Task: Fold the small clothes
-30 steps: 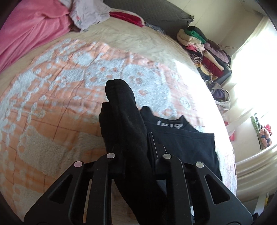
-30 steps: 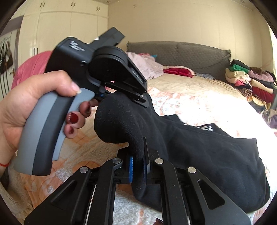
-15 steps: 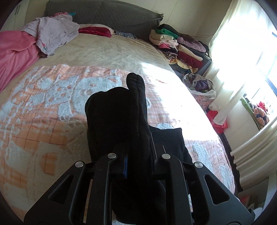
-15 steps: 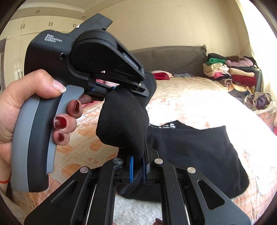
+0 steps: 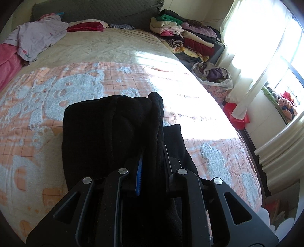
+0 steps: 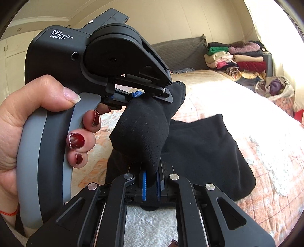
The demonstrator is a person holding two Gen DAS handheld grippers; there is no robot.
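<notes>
Currently the left gripper (image 5: 152,152) and the right gripper (image 6: 151,171) are each clamped on one small black knitted fabric garment (image 6: 140,133) held above the orange-and-white patterned bedspread (image 5: 57,95); lower both corners evenly, keeping edges aligned.

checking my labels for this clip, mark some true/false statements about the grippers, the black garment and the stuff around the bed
1. Both grippers are clamped on the same black fabric garment. True: left gripper and right gripper each pinch it.
2. The garment lies flat and untouched on the bed. False: part is lifted between the grippers.
3. A stack of folded clothes sits beside the grey headboard. True.
4. The bed's patterned blanket is blue and green. False: it is orange and white.
</notes>
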